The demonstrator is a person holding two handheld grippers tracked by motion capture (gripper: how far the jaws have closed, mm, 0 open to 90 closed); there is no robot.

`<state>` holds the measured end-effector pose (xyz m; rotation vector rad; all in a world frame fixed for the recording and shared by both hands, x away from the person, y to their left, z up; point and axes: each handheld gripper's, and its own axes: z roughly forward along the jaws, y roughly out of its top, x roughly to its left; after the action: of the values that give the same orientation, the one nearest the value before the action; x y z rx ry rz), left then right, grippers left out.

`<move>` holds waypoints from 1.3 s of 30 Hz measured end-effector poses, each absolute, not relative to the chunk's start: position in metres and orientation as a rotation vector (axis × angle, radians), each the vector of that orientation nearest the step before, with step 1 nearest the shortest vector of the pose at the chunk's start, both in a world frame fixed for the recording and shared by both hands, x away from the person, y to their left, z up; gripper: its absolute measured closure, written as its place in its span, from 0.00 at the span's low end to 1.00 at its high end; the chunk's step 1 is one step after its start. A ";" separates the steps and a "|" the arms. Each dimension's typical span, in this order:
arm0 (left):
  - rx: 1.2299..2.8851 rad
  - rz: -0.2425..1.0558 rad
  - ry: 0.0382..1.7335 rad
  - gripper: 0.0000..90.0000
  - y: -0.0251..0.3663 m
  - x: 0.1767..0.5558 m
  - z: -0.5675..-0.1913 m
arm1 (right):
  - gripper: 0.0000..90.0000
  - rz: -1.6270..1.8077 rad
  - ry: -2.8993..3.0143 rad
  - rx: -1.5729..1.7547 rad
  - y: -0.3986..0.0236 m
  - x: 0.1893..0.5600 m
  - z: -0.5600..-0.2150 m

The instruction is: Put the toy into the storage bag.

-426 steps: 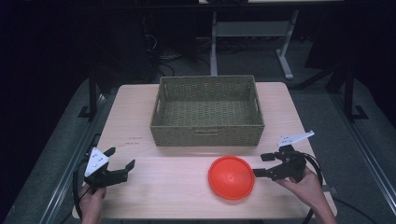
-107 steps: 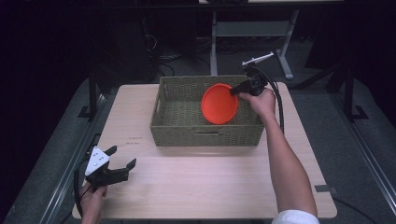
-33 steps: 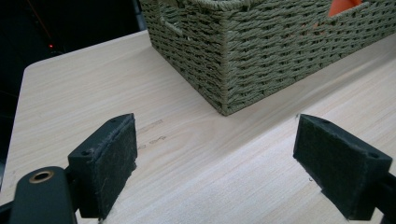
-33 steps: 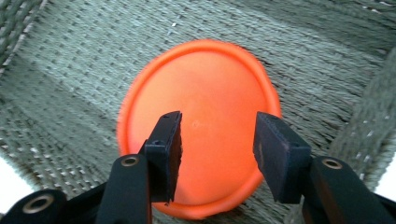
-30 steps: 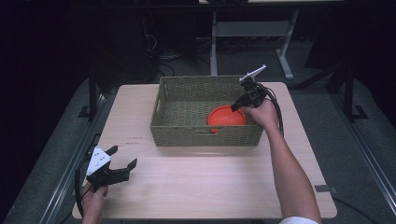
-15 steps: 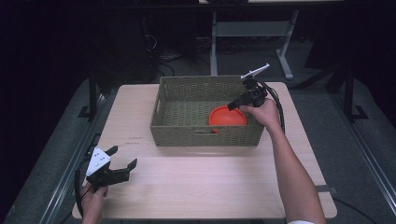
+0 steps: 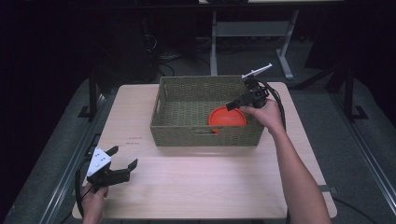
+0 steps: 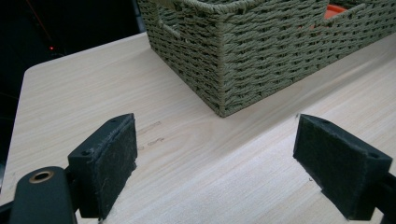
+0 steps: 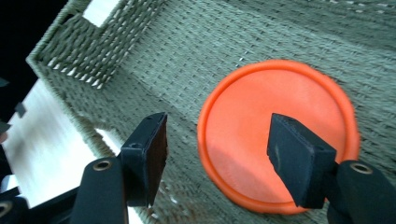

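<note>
at the near left corner of the bench [image 7: 201, 186]: left hand-held gripper [image 7: 122, 161] gripped in a hand [image 7: 92, 200], jaws spread wide with nothing between them, black felt pads [image 8: 106, 163] hovering just over bare wood in the left gripper view. pointed toward the near corner of the woven basket [image 8: 261, 51], well short of it. faint pencil marks on the wood just ahead of the left pad.

farther in, mid-bench: olive woven basket [image 7: 161, 105], rectangular, with handle cut-outs in its walls. inside it, toward the near right side, lying flat on the woven floor: orange disc [image 7: 227, 116], round with a raised rim, close to the near wall.

just above the disc, at the basket's right end: right hand-held gripper [image 7: 232, 105], carried by the right hand [image 7: 264, 112] with the forearm reaching in from the bottom right. jaws just been opening, now parted and released, nothing pinched between them; in the right gripper view the disc [image 9: 275, 135] sits below, one pad over its surface, the other over the basket floor beside it.

beyond the bench: dark floor and a grey metal frame [image 7: 247, 32].
</note>
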<state>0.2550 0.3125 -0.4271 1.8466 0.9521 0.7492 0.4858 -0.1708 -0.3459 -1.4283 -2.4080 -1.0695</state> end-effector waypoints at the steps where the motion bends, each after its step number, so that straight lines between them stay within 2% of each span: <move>1: 1.845 0.749 0.954 0.14 0.312 0.255 -0.427 | 0.41 -1.075 -2.402 -1.421 -0.172 0.485 -0.346; 39: 1.851 0.746 0.950 0.14 0.312 0.255 -0.427 | 0.34 -1.206 -2.392 -1.286 -0.182 0.440 -0.331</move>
<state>0.2547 0.3123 -0.4265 1.8508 0.9497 0.7458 0.4398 -0.1824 -0.3311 -1.2862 -2.3917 -1.2061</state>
